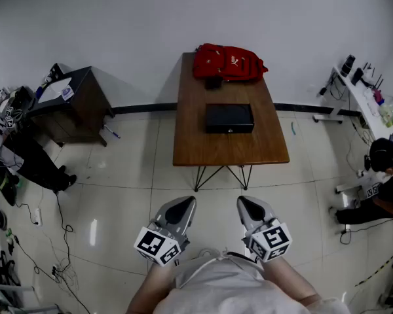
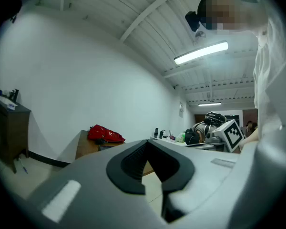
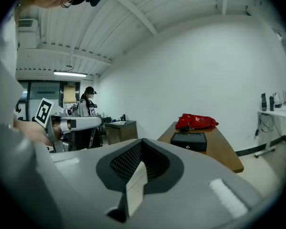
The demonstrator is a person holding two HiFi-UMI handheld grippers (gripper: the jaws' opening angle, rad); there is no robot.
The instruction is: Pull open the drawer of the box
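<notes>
A flat black box (image 1: 229, 118) with a small front knob lies on the brown wooden table (image 1: 203, 146), well ahead of me. The right gripper view shows the same box (image 3: 188, 141) far off. Behind it lies a red backpack (image 1: 229, 62). My left gripper (image 1: 177, 211) and right gripper (image 1: 252, 209) hang over the floor near my body, short of the table's front edge. Both are shut and hold nothing. In their own views the left gripper (image 2: 148, 144) and the right gripper (image 3: 142, 142) point toward the table, with jaws meeting at the tips.
A dark cabinet (image 1: 75, 103) stands at the left, with cables (image 1: 52, 241) on the floor below it. A white desk (image 1: 363, 97) with bottles lines the right wall. A person (image 1: 383, 175) sits at the right. The table rests on thin metal legs (image 1: 223, 175).
</notes>
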